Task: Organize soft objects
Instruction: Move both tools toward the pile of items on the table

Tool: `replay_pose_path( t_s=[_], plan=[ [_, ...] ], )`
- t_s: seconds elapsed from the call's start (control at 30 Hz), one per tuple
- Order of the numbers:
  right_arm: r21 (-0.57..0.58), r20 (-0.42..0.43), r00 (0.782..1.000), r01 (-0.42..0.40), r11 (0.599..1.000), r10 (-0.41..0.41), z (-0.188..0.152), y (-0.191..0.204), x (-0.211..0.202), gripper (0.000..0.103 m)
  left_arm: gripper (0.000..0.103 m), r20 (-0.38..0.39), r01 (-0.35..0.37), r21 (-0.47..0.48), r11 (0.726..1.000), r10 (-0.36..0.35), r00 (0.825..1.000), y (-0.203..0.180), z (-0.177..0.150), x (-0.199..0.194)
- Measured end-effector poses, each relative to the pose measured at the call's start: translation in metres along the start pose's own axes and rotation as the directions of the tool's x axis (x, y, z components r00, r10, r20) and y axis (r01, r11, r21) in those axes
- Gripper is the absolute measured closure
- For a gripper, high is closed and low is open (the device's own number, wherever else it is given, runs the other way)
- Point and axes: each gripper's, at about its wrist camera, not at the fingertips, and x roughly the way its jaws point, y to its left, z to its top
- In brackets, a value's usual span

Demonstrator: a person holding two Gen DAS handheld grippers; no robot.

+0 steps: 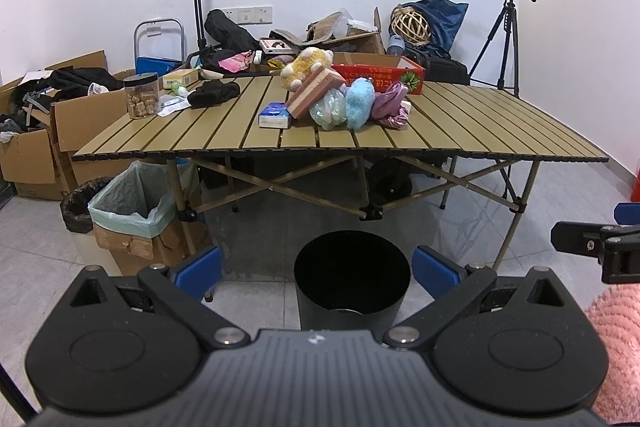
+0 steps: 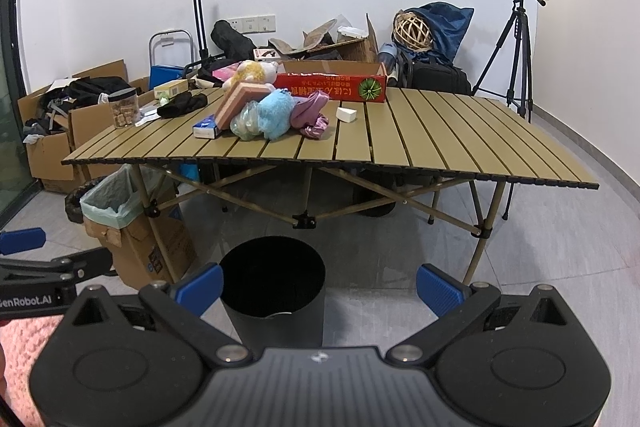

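Left wrist view: heap of soft toys (image 1: 340,95) on the slatted table (image 1: 480,123), ahead and well above both grippers, slightly right of left gripper (image 1: 318,269), left of right gripper (image 2: 318,285); both spread wide, empty, low over black bin (image 1: 352,279); neither clearly nearer.

Only thing I can actually read is "GenRobot.AI" in white on the black body of the left claw (image 2: 22,241), right wrist view. The red box (image 2: 332,87) on the table (image 2: 440,147) has yellow upside-down print, too small to read.
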Motion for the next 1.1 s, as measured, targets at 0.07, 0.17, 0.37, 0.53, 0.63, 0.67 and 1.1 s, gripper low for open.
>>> replay_pose_path(
  t_s=[0.07,0.17,0.37,0.53,0.63,0.67,1.1],
  plan=[
    [0.001,0.005,1.0,-0.004,1.0,0.004,0.005,0.0,0.005,0.0,0.0,0.006,-0.004,-0.006,1.0,0.004,1.0,0.001,0.005,0.005],
    [0.002,0.015,1.0,-0.013,1.0,0.013,0.013,-0.001,0.011,0.0,0.0,0.014,-0.01,-0.016,1.0,0.01,1.0,0.004,0.01,0.009],
    [0.006,0.038,0.999,-0.033,0.999,0.033,0.031,-0.001,0.027,0.0,0.0,0.033,-0.03,-0.045,0.999,0.031,0.999,0.013,0.023,0.02],
    [0.003,0.057,0.997,-0.049,0.999,0.049,0.049,0.002,0.043,0.0,0.0,0.056,-0.049,-0.066,0.997,0.053,0.997,0.018,0.036,0.029],
    [0.001,0.07,0.996,-0.059,0.998,0.059,0.06,0.004,0.053,0.0,0.0,0.067,-0.053,-0.078,0.996,0.058,0.996,0.02,0.044,0.035],
    [0.001,0.076,0.995,-0.063,0.998,0.063,0.063,0.004,0.056,0.0,0.0,0.072,-0.055,-0.082,0.995,0.061,0.996,0.021,0.047,0.038],
    [0.023,0.149,0.986,-0.084,0.996,0.079,0.101,0.005,0.096,0.0,0.0,0.106,-0.066,-0.13,0.989,0.08,0.991,0.024,0.074,0.078]
  ],
)
